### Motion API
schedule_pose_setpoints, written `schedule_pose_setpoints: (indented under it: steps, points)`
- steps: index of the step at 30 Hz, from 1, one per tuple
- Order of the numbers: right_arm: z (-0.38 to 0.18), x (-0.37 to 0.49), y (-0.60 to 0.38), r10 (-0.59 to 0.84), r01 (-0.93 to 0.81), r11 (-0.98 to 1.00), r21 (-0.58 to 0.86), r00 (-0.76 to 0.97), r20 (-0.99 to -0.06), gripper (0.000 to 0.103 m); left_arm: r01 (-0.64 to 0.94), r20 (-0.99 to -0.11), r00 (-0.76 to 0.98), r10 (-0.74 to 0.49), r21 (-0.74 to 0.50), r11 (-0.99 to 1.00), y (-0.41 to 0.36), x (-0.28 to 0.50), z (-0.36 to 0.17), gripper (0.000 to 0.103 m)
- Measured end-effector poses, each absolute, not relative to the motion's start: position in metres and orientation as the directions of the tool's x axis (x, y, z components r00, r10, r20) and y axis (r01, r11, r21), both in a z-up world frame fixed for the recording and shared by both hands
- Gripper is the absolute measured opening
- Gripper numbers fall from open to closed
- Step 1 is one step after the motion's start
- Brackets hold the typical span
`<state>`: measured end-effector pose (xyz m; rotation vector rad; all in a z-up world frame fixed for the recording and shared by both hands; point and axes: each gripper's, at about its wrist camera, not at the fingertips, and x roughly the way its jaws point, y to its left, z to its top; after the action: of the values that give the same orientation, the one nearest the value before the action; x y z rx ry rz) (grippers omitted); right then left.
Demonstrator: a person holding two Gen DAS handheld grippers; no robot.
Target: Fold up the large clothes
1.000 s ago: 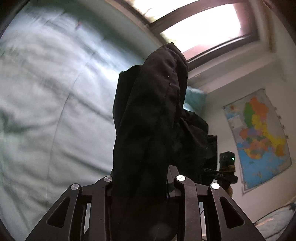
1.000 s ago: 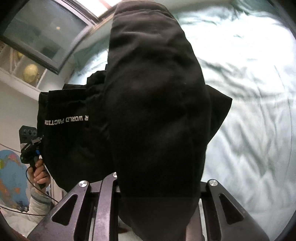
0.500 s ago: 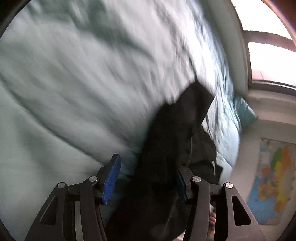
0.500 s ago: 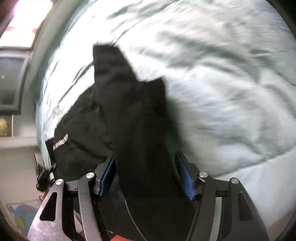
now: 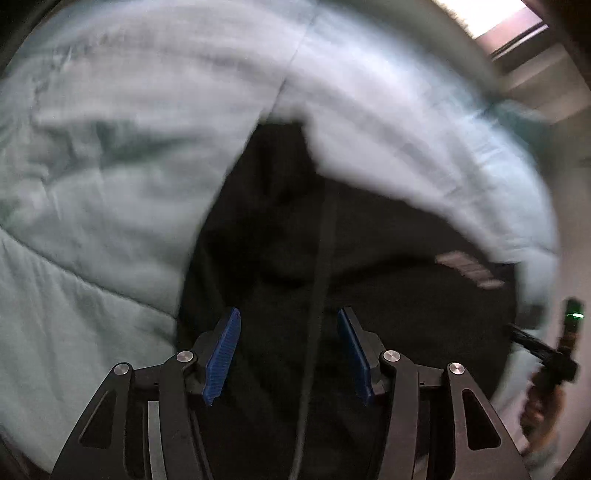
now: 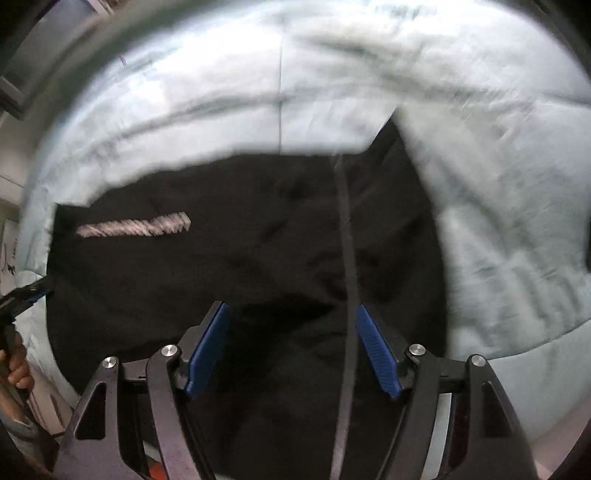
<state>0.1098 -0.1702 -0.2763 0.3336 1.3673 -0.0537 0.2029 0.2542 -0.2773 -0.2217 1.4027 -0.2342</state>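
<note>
Pale blue-green bedding (image 5: 92,229) fills the background of both wrist views, a quilted duvet with stitched seams and soft creases, and it serves as the folding surface. A strip of bright window (image 5: 509,18) shows at the far right of the left view.

On it lies the black garment (image 6: 240,266), spread dark and broad across the near middle of the bed, its far edge curving against the light cover. Laying it out flat this way seems meant to give both tools a clear start for the first fold. A short line of white lettering (image 6: 133,225) sits toward the left in the right view, smeared by motion so it cannot be read. A narrow dark strip (image 6: 347,258), perhaps a drawstring or strap, runs from near to far between the blades; the blur leaves its nature uncertain.

The left gripper (image 5: 290,356) is spread wide, blue pads (image 5: 221,354) well apart, with cloth beneath and nothing pinched. The right gripper (image 6: 291,350) is likewise spread apart above the fabric, holding nothing. Each hovers over a near part of the garment, probably so that the next grasp can take a near edge or corner.

At the right edge of the left view the other handheld tool shows a small green light (image 5: 574,314).
</note>
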Motion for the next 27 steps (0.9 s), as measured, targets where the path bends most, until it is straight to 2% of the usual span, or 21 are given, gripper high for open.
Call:
schedule_pose_setpoints:
  steps: [2,5,7,12,15,21,27]
  points:
    - [-0.307,0.119,-0.166,0.152,0.262,0.946,0.192,0.165,-0.975,0.076,-0.018,-0.953,0.130,-0.274,-0.279,0.960,0.253,0.212,-0.306,0.065]
    - [-0.317,0.123,-0.179,0.203,0.324,0.913,0.248,0.166,-0.965,0.076,-0.054,-0.948,0.128,-0.292,-0.301,0.952,0.258,0.222,-0.302,0.068]
    - [-0.312,0.123,-0.186,0.222,0.344,0.900,0.267,0.166,-0.961,0.076,-0.023,-0.950,0.147,-0.275,-0.281,0.959,0.256,0.221,-0.288,0.066]
    - [-0.273,0.110,-0.187,0.207,0.324,0.908,0.266,0.206,-0.956,0.077,0.090,-0.944,0.227,-0.239,-0.224,0.970,0.243,0.202,-0.232,0.066]
    - [-0.227,0.100,-0.178,0.194,0.298,0.914,0.274,0.272,-0.943,0.077,0.140,-0.922,0.303,-0.241,-0.208,0.968,0.231,0.188,-0.191,0.066]
    - [-0.149,0.088,-0.148,0.083,0.224,0.959,0.172,0.357,-0.930,0.077,0.223,-0.854,0.427,-0.297,-0.219,0.950,0.197,0.167,-0.113,0.066]
    - [-0.089,0.084,-0.116,0.062,0.172,0.974,0.150,0.431,-0.900,0.077,0.281,-0.777,0.560,-0.288,-0.150,0.948,0.172,0.138,-0.040,0.066]
